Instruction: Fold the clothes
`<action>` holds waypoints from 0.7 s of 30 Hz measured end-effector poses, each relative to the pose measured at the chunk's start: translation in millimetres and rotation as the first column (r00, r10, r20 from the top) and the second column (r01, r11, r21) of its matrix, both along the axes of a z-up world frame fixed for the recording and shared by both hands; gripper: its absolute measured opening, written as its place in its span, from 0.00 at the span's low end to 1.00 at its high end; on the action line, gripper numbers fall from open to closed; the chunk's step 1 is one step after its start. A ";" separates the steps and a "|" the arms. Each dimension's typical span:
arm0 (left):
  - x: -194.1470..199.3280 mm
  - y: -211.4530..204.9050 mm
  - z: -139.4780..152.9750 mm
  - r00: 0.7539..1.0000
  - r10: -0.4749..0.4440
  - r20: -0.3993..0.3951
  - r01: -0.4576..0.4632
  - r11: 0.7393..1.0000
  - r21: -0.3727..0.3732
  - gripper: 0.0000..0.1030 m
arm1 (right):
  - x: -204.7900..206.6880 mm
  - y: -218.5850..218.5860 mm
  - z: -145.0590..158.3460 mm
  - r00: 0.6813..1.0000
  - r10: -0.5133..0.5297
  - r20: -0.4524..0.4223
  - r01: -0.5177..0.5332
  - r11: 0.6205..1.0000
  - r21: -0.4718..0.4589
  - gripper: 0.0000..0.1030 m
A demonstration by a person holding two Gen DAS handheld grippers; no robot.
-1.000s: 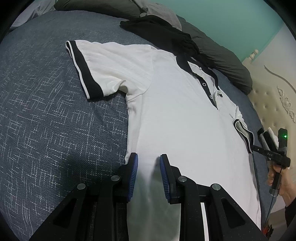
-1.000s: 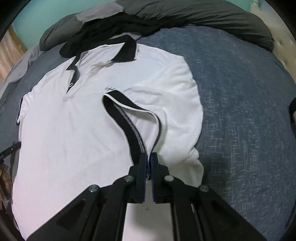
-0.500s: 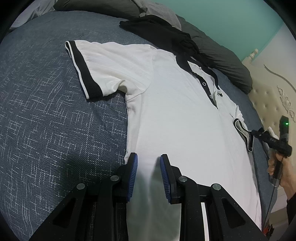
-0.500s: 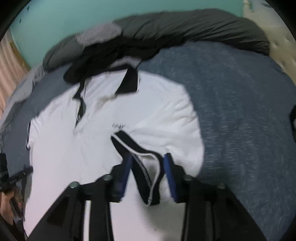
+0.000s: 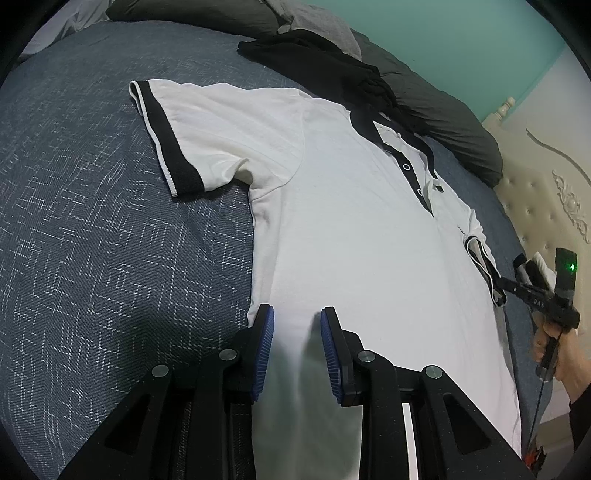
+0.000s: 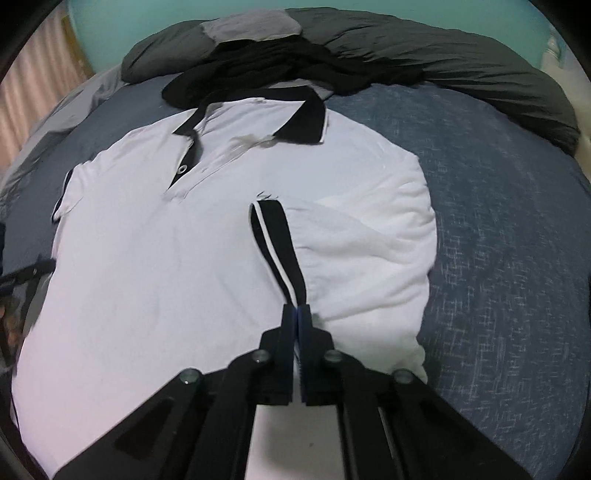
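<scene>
garment: white short-sleeved polo shirt with black collar (image 6: 184, 266), flat, face up on the blue-grey patterned bed (image 6: 517, 240).
step: right sleeve fold, judged underway.
right claw (image 6: 297, 314): jaws just closed, clamped on the black sleeve cuff (image 6: 275, 240).
left claw (image 5: 297, 332): partly open, straddling the shirt's side edge near the hem; grip cannot be told.
next: carry cuff inward, keep flat.

My bed (image 5: 92, 229) fills most of both frames, dark blue-grey woven cover. Dark grey duvet (image 6: 461, 70) bunched along the top. Teal wall (image 5: 461, 33) upper right behind it. Cream tufted headboard (image 5: 535, 206) right edge. Pinkish curtain (image 6: 33, 85) upper left, right view.
</scene>
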State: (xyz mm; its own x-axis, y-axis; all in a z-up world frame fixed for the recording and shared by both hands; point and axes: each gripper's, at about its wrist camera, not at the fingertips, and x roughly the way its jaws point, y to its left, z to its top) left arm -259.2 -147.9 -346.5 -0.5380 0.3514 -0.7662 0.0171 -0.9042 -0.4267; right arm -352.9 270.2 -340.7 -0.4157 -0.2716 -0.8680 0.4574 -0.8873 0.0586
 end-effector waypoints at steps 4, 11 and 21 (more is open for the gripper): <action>-0.2 0.2 -0.3 1.000 -0.001 0.001 0.001 1.000 -0.002 0.28 | 6.2 6.6 -6.2 0.999 0.010 0.051 -0.010 1.000 -0.002 0.01; 0.1 -0.3 0.2 1.000 -0.002 0.000 0.002 1.000 -0.004 0.28 | 5.7 18.2 -11.6 0.992 -0.024 0.127 0.030 0.999 -0.044 0.01; -0.2 0.8 0.6 1.000 -0.004 -0.001 0.004 1.000 -0.010 0.28 | -11.3 15.4 37.4 0.992 -0.127 -0.007 0.121 0.957 -0.263 0.27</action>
State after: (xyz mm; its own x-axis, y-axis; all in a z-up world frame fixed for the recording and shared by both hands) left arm -259.4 -147.2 -345.9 -0.5376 0.3454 -0.7692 0.0131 -0.9087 -0.4173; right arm -364.2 285.7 -303.2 -0.4796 -0.4327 -0.7634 0.3488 -0.8923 0.2867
